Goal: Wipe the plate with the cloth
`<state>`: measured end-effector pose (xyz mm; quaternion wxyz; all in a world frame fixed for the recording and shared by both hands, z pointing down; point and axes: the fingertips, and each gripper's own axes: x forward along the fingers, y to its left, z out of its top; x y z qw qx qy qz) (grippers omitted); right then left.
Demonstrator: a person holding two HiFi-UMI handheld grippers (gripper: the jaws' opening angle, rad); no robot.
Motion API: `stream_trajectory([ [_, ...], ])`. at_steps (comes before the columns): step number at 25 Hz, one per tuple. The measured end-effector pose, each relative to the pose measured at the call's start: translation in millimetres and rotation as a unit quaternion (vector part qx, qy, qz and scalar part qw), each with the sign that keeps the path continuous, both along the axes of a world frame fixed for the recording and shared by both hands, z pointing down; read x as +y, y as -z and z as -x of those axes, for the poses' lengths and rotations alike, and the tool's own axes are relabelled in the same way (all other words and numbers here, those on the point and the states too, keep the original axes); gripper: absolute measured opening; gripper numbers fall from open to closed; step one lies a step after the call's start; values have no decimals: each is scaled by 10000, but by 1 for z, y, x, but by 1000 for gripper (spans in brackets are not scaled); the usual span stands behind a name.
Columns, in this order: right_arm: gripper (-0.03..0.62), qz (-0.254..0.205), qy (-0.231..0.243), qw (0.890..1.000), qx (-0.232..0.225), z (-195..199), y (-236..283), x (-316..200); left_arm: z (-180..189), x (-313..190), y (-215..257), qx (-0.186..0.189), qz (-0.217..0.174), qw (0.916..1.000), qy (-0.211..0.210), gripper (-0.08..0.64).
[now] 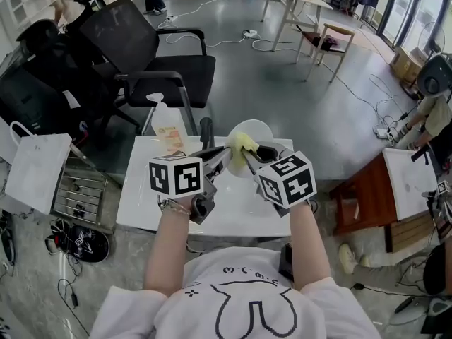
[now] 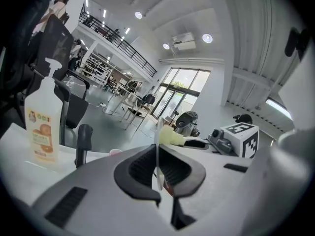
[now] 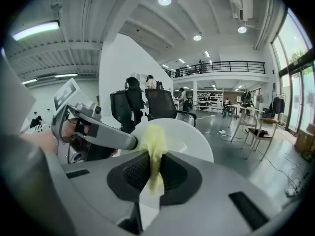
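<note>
Holding the white plate [image 2: 157,149] by its rim, our left gripper [image 2: 158,173] has its jaws pressed tight on the edge; from that gripper's view we see the plate edge-on, a thin line between the pads. The plate stands roughly upright in the air above the far half of the white table [image 1: 141,189], with its face turned toward our right gripper [image 3: 153,173]. That gripper's jaws are pinched on the yellow cloth [image 3: 153,149], which bunches up out of the pads and lies against the plate's face close to the rim, just beside the left gripper's tips. In the head view both grippers meet at the plate, tips nearly touching, marker cubes toward us. On the table behind the plate: a pump bottle [image 1: 166,127] with an orange label, and next to it a black upright cylinder [image 1: 205,131]; we can't tell what that is. A black office chair [image 1: 159,58] sits past the table's far edge.
</note>
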<state>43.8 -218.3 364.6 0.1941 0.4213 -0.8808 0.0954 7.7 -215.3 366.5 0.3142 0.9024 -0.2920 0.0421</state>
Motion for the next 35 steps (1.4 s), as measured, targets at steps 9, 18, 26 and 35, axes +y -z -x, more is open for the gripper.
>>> stream_trajectory([
  [9,49,-40,-1057,9938,354,-53,-6,-22,3,3,6,75,-46,10000,6,20],
  [18,50,-13,-1650,9858,307,-89,1,-22,5,-3,5,-154,-205,9995,181,20],
  [26,49,844,-239,9907,-1037,-8,-1,20,4,-9,4,-353,-406,9978,383,20],
  [35,50,1158,38,9891,-907,28,-24,22,9,-10,2,-228,-334,9983,421,20],
])
